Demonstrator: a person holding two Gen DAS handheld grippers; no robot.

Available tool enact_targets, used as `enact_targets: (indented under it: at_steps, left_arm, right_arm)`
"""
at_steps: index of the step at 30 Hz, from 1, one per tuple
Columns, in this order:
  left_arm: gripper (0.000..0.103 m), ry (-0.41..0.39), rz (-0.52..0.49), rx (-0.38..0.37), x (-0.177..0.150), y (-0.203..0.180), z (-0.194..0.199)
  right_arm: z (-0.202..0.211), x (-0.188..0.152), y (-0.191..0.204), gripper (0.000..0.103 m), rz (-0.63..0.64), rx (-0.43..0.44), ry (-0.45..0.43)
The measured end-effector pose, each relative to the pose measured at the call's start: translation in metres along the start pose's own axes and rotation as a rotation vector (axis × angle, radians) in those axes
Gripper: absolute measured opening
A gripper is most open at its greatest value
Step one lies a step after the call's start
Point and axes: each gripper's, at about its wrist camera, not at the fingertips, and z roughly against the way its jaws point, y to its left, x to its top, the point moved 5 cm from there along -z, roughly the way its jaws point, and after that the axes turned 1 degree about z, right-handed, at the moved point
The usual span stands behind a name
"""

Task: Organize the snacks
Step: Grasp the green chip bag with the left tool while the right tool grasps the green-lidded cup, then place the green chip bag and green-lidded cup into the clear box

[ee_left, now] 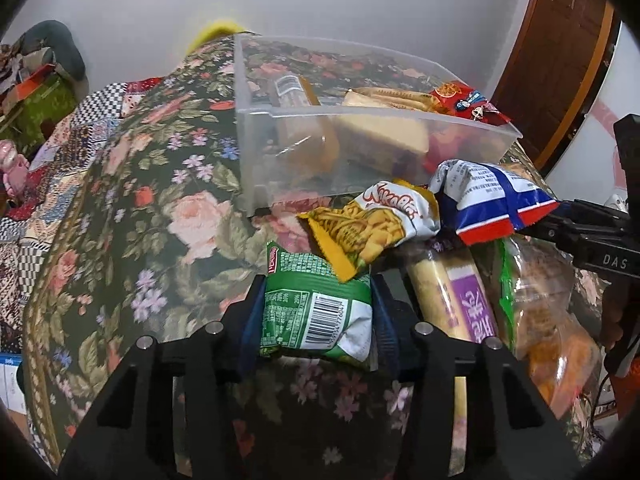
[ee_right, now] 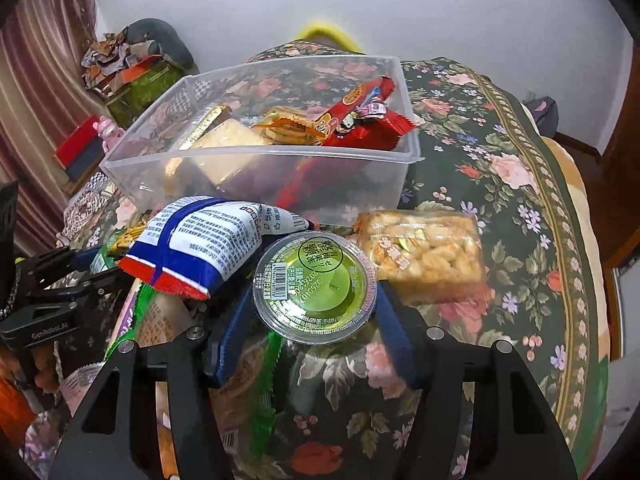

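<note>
My left gripper (ee_left: 318,304) is shut on a green snack packet (ee_left: 316,308) with a barcode, just in front of the snack pile. My right gripper (ee_right: 316,300) is shut on a round green jelly cup (ee_right: 316,288). A clear plastic bin (ee_left: 360,152) stands behind the pile and holds several snacks, including a red packet (ee_right: 360,120) and a cracker pack (ee_right: 228,140). The bin also shows in the right wrist view (ee_right: 260,176). A blue-white-red packet (ee_right: 196,248) lies left of the cup. A yellow noodle-snack packet (ee_left: 372,228) lies just beyond the green packet.
A floral cloth (ee_left: 160,208) covers the table. A clear-wrapped rice-crisp bar (ee_right: 424,256) lies right of the cup. A purple-labelled roll (ee_left: 460,296) and a clear bag of snacks (ee_left: 552,320) lie at the right. Clutter (ee_right: 132,68) sits beyond the table's left side.
</note>
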Motion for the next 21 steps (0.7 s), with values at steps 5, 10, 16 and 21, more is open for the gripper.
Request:
enact_targets:
  at_steps: [5,10,16,21]
  left_arm:
    - [0.048,-0.035,0.018,0.013,0.001,0.008,0.023]
    - [0.048,-0.083,0.02,0.026,0.01,0.006,0.048]
    - [0.048,-0.138,0.022,0.013,0.036,0.001,0.066]
    - [0.048,-0.18,0.01,0.006,0.057,-0.009,0.075]
  right_arm:
    - [0.012,-0.002,-0.003,0.057,-0.003,-0.019,-0.019]
    - [0.03,0.001,-0.009,0.057,-0.015,-0.033,-0.051]
    - [0.052,0.015,-0.01,0.057,-0.014,-0.042,-0.109]
    - [0.064,0.034,-0.006,0.057,-0.002,-0.039,-0.163]
